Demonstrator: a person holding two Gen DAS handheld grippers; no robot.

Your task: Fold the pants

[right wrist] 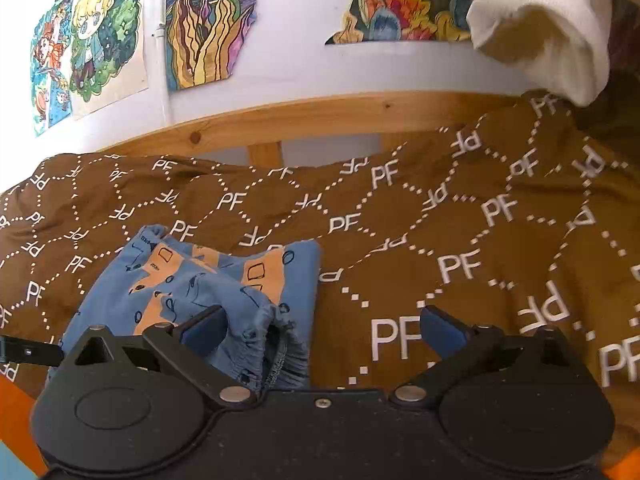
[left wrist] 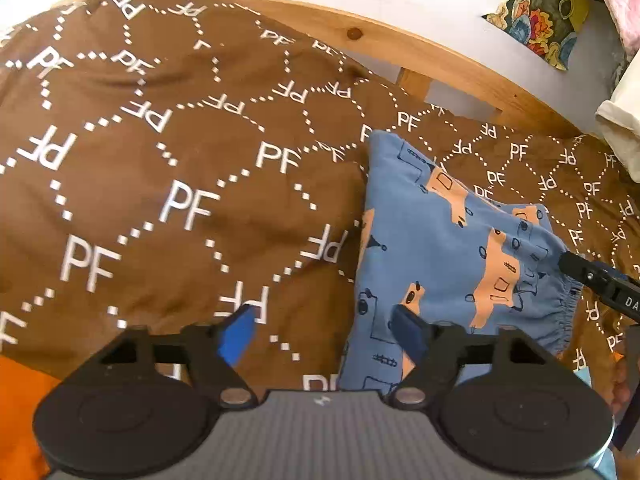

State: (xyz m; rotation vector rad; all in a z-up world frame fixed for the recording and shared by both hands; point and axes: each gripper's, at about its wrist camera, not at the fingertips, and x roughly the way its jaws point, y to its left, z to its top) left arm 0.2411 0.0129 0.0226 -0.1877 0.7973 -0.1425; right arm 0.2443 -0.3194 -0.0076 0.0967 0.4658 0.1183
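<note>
Brown bedding [left wrist: 168,160] printed with white letters covers the surface in the left wrist view, with a wooden rail [left wrist: 400,46] behind. Folded blue pants [left wrist: 436,248] lie ahead and right of the left gripper [left wrist: 324,330], their long axis running away from it; its jaws are spread, gripping nothing.

Wall drawings [right wrist: 92,36] back the right wrist view. Ahead-left of the right gripper [right wrist: 324,326], jaws released, the pants [right wrist: 192,280] turn their gathered waistband [right wrist: 276,344] toward it.

The near end of the folded pants [right wrist: 200,292] lies hidden behind the right tongs [right wrist: 324,330].
</note>
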